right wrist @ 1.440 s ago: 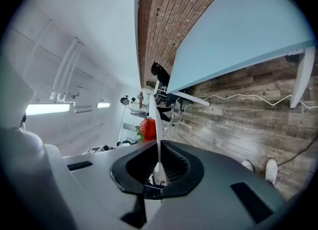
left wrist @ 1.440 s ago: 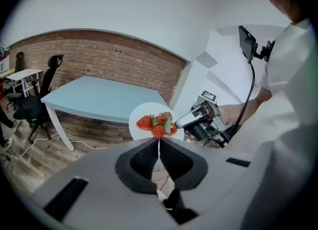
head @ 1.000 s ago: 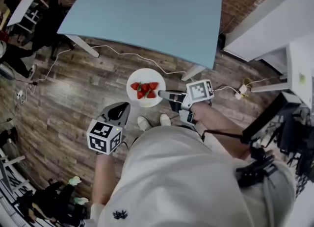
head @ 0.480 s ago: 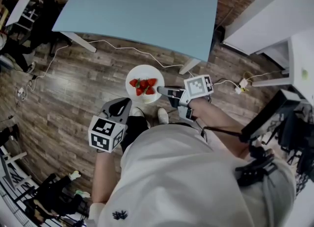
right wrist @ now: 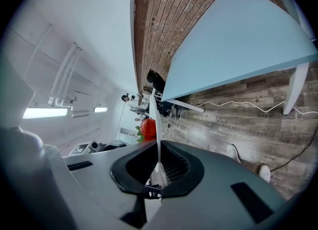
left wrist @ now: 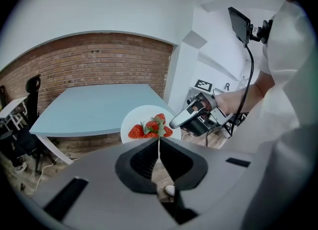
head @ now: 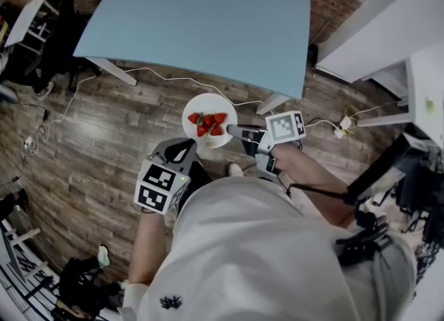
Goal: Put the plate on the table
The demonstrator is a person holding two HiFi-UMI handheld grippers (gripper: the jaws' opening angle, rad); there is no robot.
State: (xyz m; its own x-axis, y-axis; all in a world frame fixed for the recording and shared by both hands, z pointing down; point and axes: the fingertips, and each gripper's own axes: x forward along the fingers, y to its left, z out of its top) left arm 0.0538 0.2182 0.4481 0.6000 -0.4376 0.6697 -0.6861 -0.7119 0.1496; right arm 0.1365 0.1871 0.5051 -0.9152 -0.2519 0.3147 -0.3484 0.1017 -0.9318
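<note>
A white plate (head: 208, 108) with strawberries (head: 208, 123) hangs over the wooden floor, just short of the near edge of the light blue table (head: 201, 21). My right gripper (head: 232, 131) is shut on the plate's right rim. My left gripper (head: 189, 143) is shut on its near-left rim. In the left gripper view the plate (left wrist: 141, 117) runs as a thin white edge into the closed jaws of my left gripper (left wrist: 159, 138), with the strawberries (left wrist: 151, 127) and my right gripper (left wrist: 175, 123) beyond. The right gripper view shows my right gripper (right wrist: 158, 142) clamping the plate (right wrist: 153, 110) edge-on.
White furniture (head: 374, 28) stands to the table's right. A white cable (head: 173, 77) trails across the floor under the table's near edge, and a power strip (head: 342, 129) lies at the right. Dark chairs (head: 41, 42) stand at the left. The person's shoe (head: 234, 169) is below the plate.
The left gripper has come up and to the right, closer in under the plate's near rim. The plate and right gripper stay at about the same spot before the table.
</note>
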